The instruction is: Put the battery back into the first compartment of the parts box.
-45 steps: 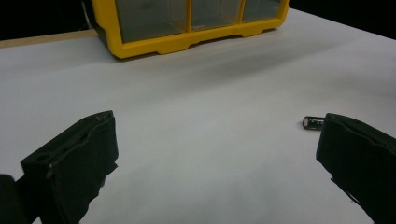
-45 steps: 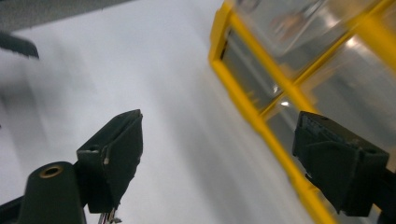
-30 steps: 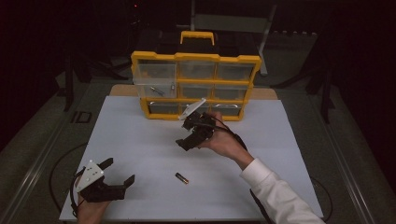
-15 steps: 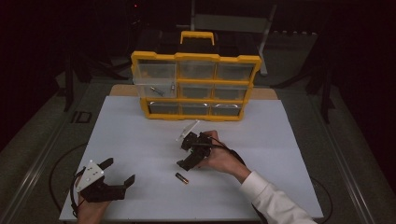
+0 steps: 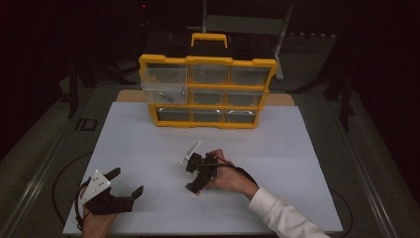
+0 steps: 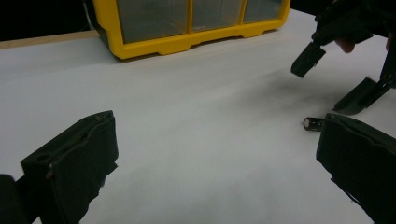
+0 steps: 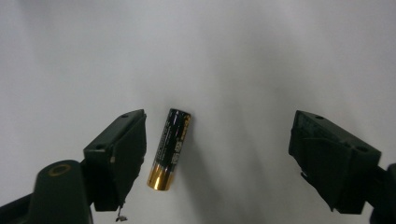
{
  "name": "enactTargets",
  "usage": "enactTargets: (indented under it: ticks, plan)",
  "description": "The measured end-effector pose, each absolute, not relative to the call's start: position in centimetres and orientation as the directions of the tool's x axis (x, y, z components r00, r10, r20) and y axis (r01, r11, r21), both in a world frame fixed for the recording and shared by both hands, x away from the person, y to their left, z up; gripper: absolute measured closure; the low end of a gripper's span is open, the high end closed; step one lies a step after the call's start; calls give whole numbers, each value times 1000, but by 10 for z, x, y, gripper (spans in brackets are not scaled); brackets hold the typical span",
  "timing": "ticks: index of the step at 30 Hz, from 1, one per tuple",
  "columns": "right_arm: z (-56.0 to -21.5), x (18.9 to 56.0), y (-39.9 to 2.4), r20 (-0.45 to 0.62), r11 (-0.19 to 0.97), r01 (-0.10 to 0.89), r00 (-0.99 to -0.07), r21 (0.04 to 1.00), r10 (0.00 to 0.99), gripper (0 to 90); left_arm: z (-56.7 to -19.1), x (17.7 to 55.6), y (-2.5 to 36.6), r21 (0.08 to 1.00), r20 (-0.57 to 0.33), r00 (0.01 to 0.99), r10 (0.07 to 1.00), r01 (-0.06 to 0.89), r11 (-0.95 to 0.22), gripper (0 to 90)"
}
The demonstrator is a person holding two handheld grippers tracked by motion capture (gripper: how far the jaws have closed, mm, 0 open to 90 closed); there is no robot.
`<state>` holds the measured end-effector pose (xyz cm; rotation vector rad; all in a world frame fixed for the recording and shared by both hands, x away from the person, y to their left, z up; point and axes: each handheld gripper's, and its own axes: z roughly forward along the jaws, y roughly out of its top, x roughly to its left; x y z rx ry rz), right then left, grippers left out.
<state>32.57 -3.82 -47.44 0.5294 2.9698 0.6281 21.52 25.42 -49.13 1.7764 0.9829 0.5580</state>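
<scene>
A black and gold battery [image 7: 170, 149] lies flat on the white tabletop [image 5: 297, 148]. My right gripper [image 5: 194, 187] points down over it, low at the table. The battery lies between its jaws, close to the left pad [image 7: 123, 154], and neither pad touches it. Those jaws have just been closing a little and still stand wide, so the right gripper [image 7: 217, 121] is open. In the left gripper view the battery [image 6: 314, 123] lies past my right jaw, with the right gripper [image 6: 334, 79] above it. My left gripper [image 5: 128, 181] rests open and empty at the near left.
A yellow organizer [image 5: 208, 62] with clear drawers stands at the back of the table, its base [image 6: 187, 42] ahead of the left gripper. One left drawer [image 5: 163, 94] sticks out with small metal parts inside. A white sleeve [image 5: 282, 218] comes in from the bottom right.
The right gripper has come down and toward the near edge, from in front of the organizer to over the battery. The left gripper has stayed put.
</scene>
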Motion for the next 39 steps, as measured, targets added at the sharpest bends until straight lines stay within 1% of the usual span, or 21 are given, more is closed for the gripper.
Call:
enactTargets:
  ticks: [4, 7, 12, 15, 18, 20, 22, 26, 28, 32, 39]
  plan:
    - [-480, 324, -36, 26, 866, 314, -944, 390, 330, 227, -491, 215, 254, 913, -64, 565, 823, 367, -181, 0]
    - [-483, 324, -35, 32, 874, 312, -945, 373, 324, 274, -491, 215, 254, 912, -65, 565, 823, 368, -181, 0]
    - [-487, 321, -33, 39, 892, 282, -957, 353, 288, 428, -491, 215, 254, 912, -66, 564, 823, 369, -180, 0]
    - [-490, 318, -31, 37, 905, 256, -965, 341, 259, 537, -491, 215, 254, 912, -65, 563, 824, 369, -180, 0]
    - [-492, 316, -29, 34, 911, 243, -969, 334, 246, 623, -491, 215, 254, 912, -64, 564, 823, 368, -181, 0]
    - [-491, 317, -30, 25, 912, 246, -967, 327, 252, 707, -491, 215, 255, 912, -65, 563, 824, 369, -180, 0]
    - [-491, 317, -31, 25, 916, 243, -968, 321, 248, 760, -491, 215, 254, 912, -64, 563, 824, 369, -181, 0]
    - [-490, 317, -32, 14, 928, 211, -976, 306, 217, 769, -491, 215, 255, 912, -64, 562, 825, 368, -181, 0]
    - [-488, 316, -33, 18, 925, 220, -974, 310, 226, 770, -491, 215, 255, 912, -63, 562, 825, 368, -181, 0]
    - [-479, 320, -36, 23, 910, 236, -970, 342, 243, 769, -491, 215, 254, 912, -62, 563, 824, 368, -182, 0]
    - [-449, 330, -42, 19, 869, 262, -960, 419, 281, 769, -491, 215, 255, 912, -63, 563, 824, 368, -181, 0]
